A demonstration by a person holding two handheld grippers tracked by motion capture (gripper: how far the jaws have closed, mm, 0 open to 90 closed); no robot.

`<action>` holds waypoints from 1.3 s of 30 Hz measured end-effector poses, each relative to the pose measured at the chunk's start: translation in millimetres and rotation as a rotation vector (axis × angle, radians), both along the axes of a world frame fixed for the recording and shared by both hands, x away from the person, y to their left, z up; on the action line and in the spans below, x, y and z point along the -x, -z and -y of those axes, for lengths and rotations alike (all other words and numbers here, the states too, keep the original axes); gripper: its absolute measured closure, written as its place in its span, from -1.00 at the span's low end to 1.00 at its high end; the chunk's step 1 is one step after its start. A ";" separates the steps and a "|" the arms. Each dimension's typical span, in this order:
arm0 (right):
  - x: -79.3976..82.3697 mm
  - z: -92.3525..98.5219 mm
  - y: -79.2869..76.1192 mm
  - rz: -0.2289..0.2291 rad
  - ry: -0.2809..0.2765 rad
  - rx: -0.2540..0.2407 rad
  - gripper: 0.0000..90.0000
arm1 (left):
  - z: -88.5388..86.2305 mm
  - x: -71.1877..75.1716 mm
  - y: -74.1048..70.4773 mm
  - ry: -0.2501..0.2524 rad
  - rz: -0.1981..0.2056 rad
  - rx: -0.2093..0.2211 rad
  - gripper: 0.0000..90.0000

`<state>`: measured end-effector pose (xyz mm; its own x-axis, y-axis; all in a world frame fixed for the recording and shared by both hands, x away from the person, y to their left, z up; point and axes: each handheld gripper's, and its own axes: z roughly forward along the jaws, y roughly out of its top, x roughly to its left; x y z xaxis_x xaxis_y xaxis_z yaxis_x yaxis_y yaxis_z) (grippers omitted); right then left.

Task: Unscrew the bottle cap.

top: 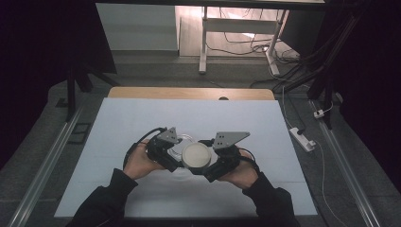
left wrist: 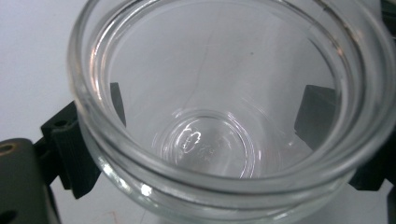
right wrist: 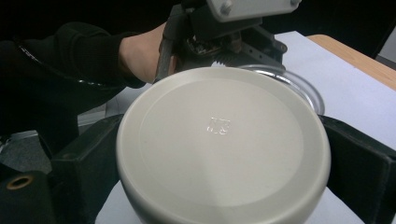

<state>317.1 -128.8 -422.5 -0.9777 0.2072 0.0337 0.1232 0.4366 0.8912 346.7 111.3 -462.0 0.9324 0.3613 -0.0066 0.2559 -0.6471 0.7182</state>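
Observation:
In the high view, both grippers meet at the middle of the white mat (top: 142, 123). My left gripper (top: 176, 152) is shut on a clear glass jar (top: 184, 140). In the left gripper view the empty jar (left wrist: 210, 140) faces the camera mouth-first, with a black jaw pressed on each side of its wall. My right gripper (top: 199, 163) is shut on a round cream lid (top: 196, 154). In the right gripper view the lid (right wrist: 219, 140) sits flat between the two jaws, embossed top up. Just beyond it are the jar's rim (right wrist: 299, 86) and the left gripper (right wrist: 219, 28). The lid is beside the jar's mouth.
The mat covers a wooden table (top: 189, 93) whose far edge shows bare. On the floor to the right lie a white power strip (top: 302, 138) and cables. A white desk frame (top: 204, 42) stands beyond the table. Metal rails (top: 47, 161) run along both sides.

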 end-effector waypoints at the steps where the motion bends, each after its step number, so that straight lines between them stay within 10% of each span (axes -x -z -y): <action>1: 0.0 0.0 0.0 0.000 0.000 0.000 -0.84 | -0.1 -0.9 0.2 -0.008 0.000 0.002 -0.83; 39: 25.4 -2.2 38.4 -0.028 0.017 0.014 -0.84 | 5.1 -35.3 -1.4 -0.127 0.010 0.056 -0.83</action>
